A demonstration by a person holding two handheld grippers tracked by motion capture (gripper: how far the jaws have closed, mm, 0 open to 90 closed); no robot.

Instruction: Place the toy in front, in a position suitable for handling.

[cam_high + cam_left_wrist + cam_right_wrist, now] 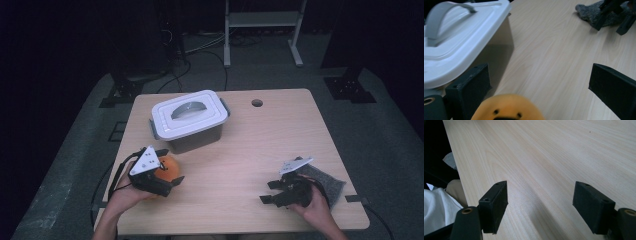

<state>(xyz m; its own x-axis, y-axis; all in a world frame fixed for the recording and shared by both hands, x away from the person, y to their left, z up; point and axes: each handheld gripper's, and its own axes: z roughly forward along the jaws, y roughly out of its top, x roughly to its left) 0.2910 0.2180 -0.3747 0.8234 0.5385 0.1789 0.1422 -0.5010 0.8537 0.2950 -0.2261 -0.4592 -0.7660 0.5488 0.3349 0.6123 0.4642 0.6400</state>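
while i hold a tool in each hand at the near edge of the table (260,145), this is how things lie:

left gripper (172,181): in my left hand near the near left corner, jaws spread apart, gripping nothing.
orange ball (169,166): on the table near the left edge, just under and behind my left gripper; in the left gripper view it (507,107) sits low between the two jaws, closer to the left-hand one, and i cannot tell whether a pad touches it.
storage box (192,120): toward the far left of the table, white lid on, grey handle lying flat on top; in the left gripper view its (461,42) side wall rises just beyond the ball.
right gripper (267,192): in my right hand near the near right corner, jaws wide apart over bare wood, holding nothing; in the left gripper view it (610,23) shows far off in front of the cloth.
grey cloth (327,181): a dark speckled pad by the right edge, lying under and behind my right hand.
hole (257,103): a round opening in the tabletop near the far edge, to the right of the box.
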